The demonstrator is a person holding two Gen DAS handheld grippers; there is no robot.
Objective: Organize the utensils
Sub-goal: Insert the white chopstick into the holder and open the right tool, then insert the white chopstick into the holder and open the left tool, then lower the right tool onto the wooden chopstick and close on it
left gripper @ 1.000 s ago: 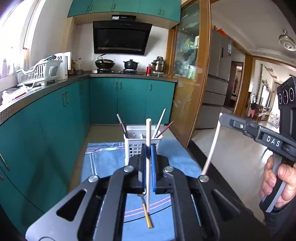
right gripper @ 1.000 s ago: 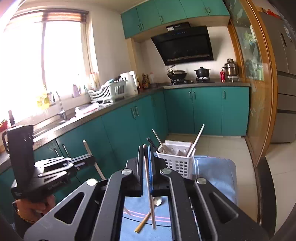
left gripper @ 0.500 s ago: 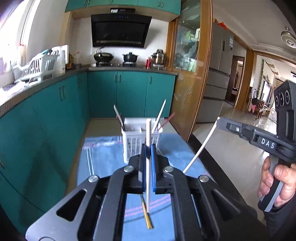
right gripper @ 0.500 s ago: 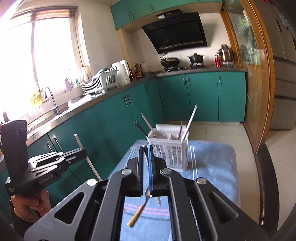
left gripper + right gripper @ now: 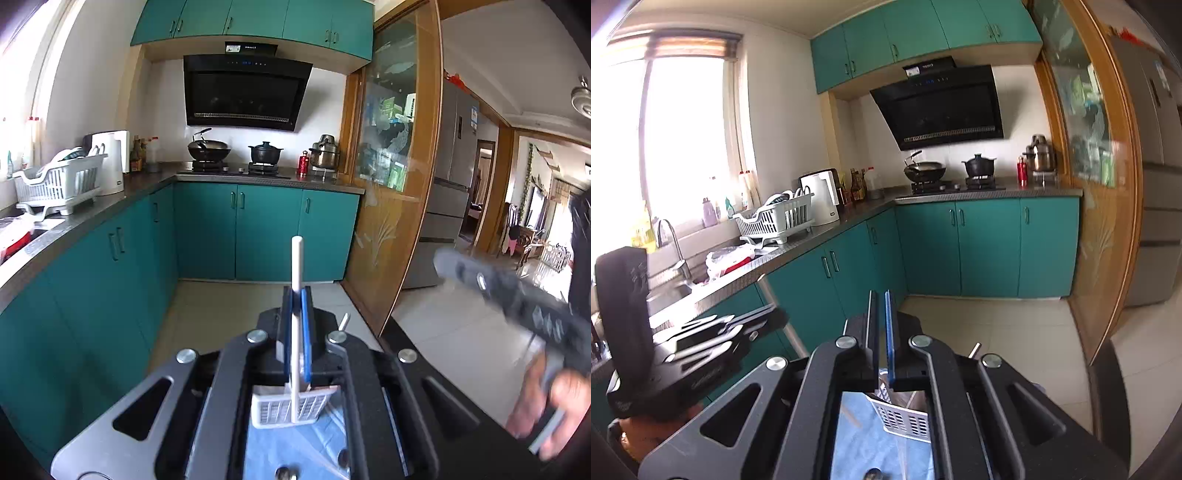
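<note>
White chopstick (image 5: 296, 280) upright, clamped in left gripper (image 5: 295, 306).

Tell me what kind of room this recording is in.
A home kitchen, most likely: a range hood hangs over a stove with a wok on it, teal cabinets run under the counter, and a white dish rack sits by the sink faucet.

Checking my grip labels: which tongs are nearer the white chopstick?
Left. The left tongs are clamped on the white chopstick; the right tongs are off to its right, apart.
</note>
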